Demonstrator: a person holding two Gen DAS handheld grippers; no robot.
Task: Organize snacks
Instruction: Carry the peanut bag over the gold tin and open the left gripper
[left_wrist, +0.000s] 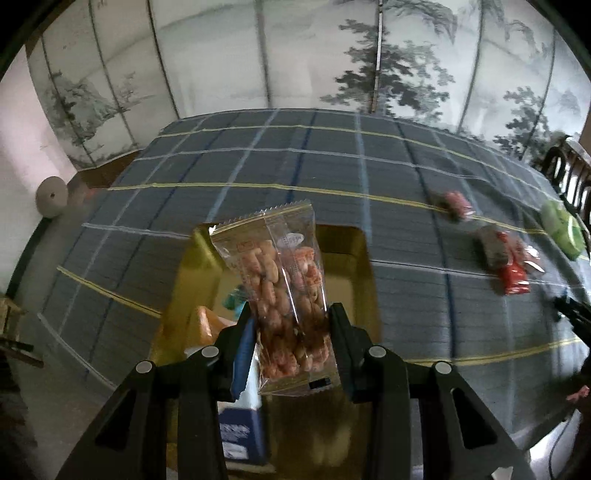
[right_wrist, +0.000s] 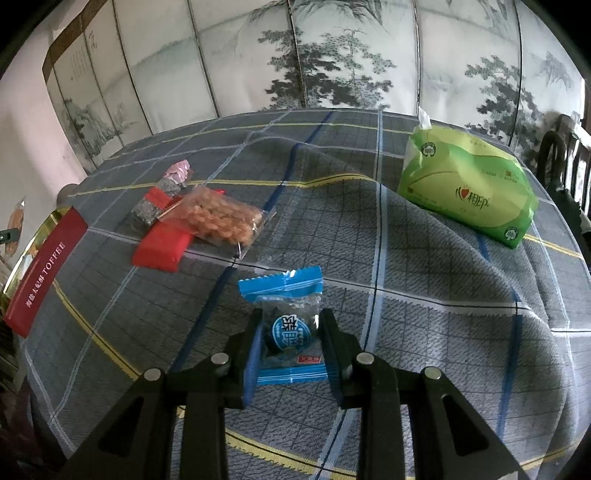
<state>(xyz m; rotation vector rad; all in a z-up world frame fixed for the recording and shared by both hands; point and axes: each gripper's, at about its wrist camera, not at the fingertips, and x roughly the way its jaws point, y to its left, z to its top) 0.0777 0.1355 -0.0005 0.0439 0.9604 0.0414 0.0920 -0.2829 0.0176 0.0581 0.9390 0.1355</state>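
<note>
Snack packets (left_wrist: 284, 291) upright between both hand-held grippers (left_wrist: 291, 332)

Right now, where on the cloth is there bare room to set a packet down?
Bare cloth lies between the tissue pack and the snack pile, and behind both toward the screen. It is crowded around that pile and beside the toffee box on the left.

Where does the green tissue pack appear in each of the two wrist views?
Left wrist: green tissue pack at the far right edge, blurred, on the plaid tablecloth.
Right wrist: green tissue pack at the upper right.
Shared landmark: the red snack packet, left of the pack in both.
</note>
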